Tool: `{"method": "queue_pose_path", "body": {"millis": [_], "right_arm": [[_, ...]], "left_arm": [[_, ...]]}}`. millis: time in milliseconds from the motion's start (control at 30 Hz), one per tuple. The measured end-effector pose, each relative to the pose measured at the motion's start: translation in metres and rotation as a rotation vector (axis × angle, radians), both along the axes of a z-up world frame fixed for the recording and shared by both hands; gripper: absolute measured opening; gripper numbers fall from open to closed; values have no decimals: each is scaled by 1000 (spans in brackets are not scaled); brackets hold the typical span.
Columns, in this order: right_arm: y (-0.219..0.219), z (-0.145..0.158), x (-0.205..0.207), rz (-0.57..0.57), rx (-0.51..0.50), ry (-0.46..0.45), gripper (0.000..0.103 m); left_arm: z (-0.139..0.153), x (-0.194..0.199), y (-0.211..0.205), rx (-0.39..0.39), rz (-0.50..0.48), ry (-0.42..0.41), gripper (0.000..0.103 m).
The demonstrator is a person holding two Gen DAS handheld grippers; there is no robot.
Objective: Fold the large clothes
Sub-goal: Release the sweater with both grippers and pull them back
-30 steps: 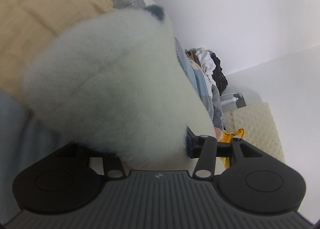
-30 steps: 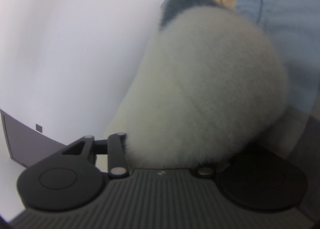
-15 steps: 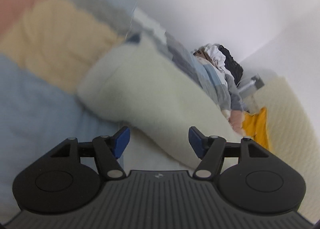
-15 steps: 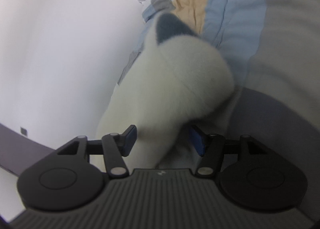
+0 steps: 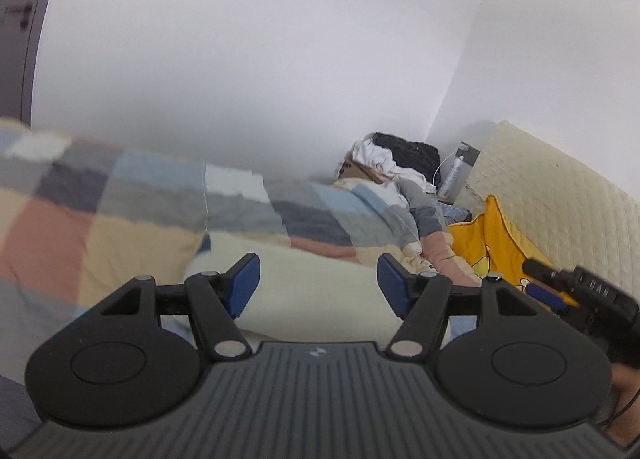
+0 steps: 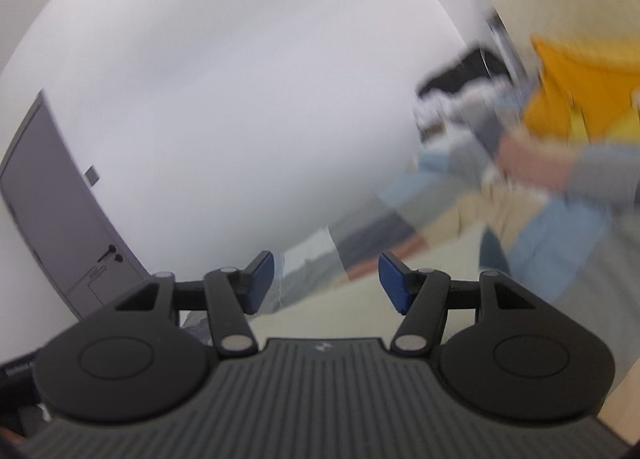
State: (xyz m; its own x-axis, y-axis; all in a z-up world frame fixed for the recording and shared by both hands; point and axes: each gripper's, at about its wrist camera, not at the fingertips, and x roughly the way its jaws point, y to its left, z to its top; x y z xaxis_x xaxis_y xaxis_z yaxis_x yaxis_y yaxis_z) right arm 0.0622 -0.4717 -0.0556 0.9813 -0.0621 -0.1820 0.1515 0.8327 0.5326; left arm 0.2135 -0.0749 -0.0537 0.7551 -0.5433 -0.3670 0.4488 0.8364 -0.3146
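Note:
A cream fleece garment (image 5: 312,283) lies folded in a thick roll on the patchwork bed cover (image 5: 100,215). My left gripper (image 5: 316,285) hangs above and in front of it, open, with nothing between its blue pads (image 5: 242,285). The right gripper's black body (image 5: 588,295) shows at the right edge of the left wrist view. In the blurred right wrist view my right gripper (image 6: 326,281) is open and empty, raised over the bed, with the cream fleece (image 6: 360,299) low behind it.
A heap of black and white clothes (image 5: 396,159) sits in the far corner beside a bottle (image 5: 454,175). A yellow cushion (image 5: 492,239) leans on the cream quilted headboard (image 5: 560,199). A grey door (image 6: 52,227) stands at left.
Both grippers let go of the fleece, opened, and rose away from it while rolling toward level. The fleece now lies on the bed below them.

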Motion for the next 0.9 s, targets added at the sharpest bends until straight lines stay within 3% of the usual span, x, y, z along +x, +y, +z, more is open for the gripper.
{"method": "queue_pose_path", "body": {"millis": [233, 367, 667, 900], "right_arm": [[25, 15, -34, 25, -119, -39, 62], [35, 13, -44, 45, -133, -11, 62], [80, 11, -76, 59, -280, 27, 62], [104, -3, -89, 68, -327, 58, 62]], "left_arm": [[27, -59, 9, 59, 1, -99, 70], [30, -86, 13, 86, -7, -133, 70], [16, -126, 13, 136, 0, -200, 70], [1, -134, 18, 135, 4, -186, 70]]}}
